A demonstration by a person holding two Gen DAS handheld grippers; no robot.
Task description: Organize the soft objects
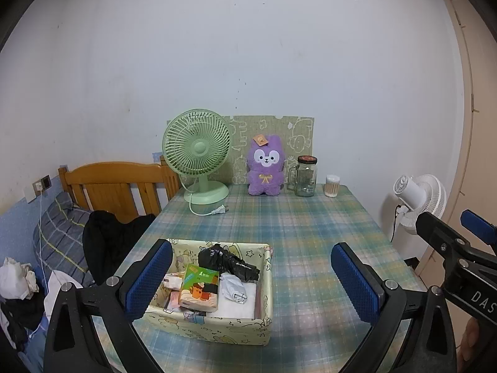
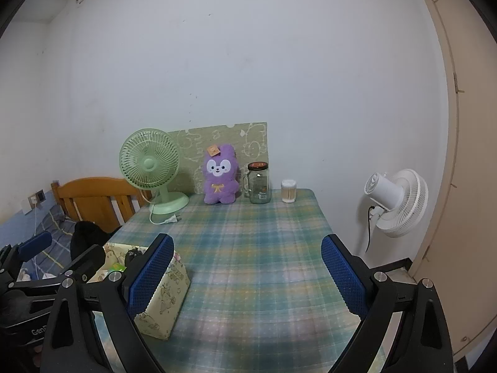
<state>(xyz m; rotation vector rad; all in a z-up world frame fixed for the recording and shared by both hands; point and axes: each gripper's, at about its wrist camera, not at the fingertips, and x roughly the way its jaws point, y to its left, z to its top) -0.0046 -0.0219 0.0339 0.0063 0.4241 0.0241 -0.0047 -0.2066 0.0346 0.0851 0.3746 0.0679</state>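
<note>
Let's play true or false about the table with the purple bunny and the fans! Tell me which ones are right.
1. The plush sits between the green fan and the jar. True.
2. The green fan's plug is in a socket. False: it lies loose on the table.
3. The box is empty. False: it holds a black bag and packets.
4. Both grippers are open and hold nothing. True.
5. The jar lies on its side. False: it stands upright.
</note>
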